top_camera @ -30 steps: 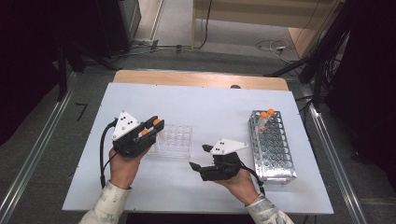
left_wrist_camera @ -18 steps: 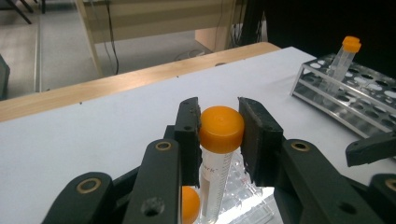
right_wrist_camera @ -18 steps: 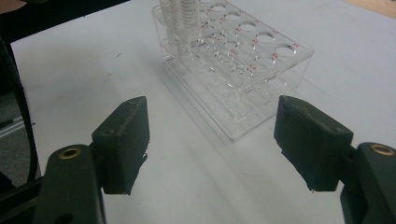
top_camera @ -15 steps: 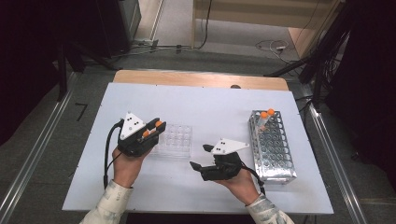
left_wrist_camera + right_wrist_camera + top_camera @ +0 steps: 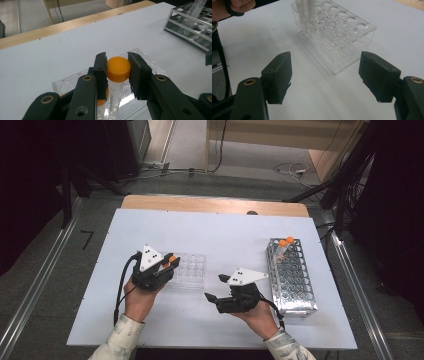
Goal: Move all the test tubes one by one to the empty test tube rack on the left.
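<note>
Left tool point(image 5: 117, 72) pinches an orange-capped tube point(image 5: 116, 75) right over the clear rack point(image 5: 189, 270). Right tool point(image 5: 325, 75) sits spread wide, empty, on the desk point(image 5: 225, 232).

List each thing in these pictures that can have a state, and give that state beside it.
Left gripper: shut on orange-capped tube.
Orange-capped tube: capped, upright, over the clear rack.
Clear rack: flat on the table, most holes empty.
Right gripper: open, holding nothing.
Metal rack: holds two orange-capped tubes at its far end.
</note>
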Demonstrator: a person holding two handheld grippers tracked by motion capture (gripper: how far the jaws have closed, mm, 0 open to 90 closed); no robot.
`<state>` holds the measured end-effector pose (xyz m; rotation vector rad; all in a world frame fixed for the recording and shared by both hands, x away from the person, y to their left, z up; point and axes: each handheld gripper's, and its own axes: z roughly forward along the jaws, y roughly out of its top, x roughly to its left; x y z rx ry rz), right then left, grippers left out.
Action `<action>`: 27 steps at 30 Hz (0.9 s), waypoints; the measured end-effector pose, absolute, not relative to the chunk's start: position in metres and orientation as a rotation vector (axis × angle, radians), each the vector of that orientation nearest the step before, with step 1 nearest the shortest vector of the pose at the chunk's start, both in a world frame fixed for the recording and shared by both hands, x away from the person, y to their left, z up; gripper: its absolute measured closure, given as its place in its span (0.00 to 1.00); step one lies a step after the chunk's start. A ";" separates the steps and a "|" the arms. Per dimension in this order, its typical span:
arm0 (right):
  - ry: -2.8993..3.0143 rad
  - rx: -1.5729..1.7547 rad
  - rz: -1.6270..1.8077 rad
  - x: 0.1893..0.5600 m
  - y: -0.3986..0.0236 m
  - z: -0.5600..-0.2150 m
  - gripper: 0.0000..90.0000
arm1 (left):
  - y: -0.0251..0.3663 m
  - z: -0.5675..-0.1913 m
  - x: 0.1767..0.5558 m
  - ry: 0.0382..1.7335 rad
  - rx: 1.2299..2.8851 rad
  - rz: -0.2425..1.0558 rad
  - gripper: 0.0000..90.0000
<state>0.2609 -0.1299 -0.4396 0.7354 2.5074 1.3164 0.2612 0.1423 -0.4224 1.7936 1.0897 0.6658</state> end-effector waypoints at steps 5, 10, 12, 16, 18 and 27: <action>2.506 0.735 1.315 0.261 -0.130 -0.440 0.28 | 0.144 -0.421 0.261 1.085 1.772 0.649 0.64; 2.498 0.738 1.314 0.261 -0.131 -0.439 0.28 | 0.146 -0.419 0.260 1.100 1.740 0.644 0.44; 2.488 0.748 1.321 0.261 -0.132 -0.438 0.28 | 0.147 -0.418 0.261 1.114 1.727 0.634 0.36; 2.469 0.770 1.330 0.262 -0.137 -0.433 0.28 | 0.148 -0.418 0.262 1.143 1.707 0.620 0.22; 2.452 0.786 1.334 0.263 -0.141 -0.429 0.28 | 0.148 -0.417 0.262 1.149 1.696 0.618 0.19; 2.305 0.932 1.352 0.271 -0.176 -0.402 0.28 | 0.146 -0.415 0.259 1.132 1.692 0.622 0.19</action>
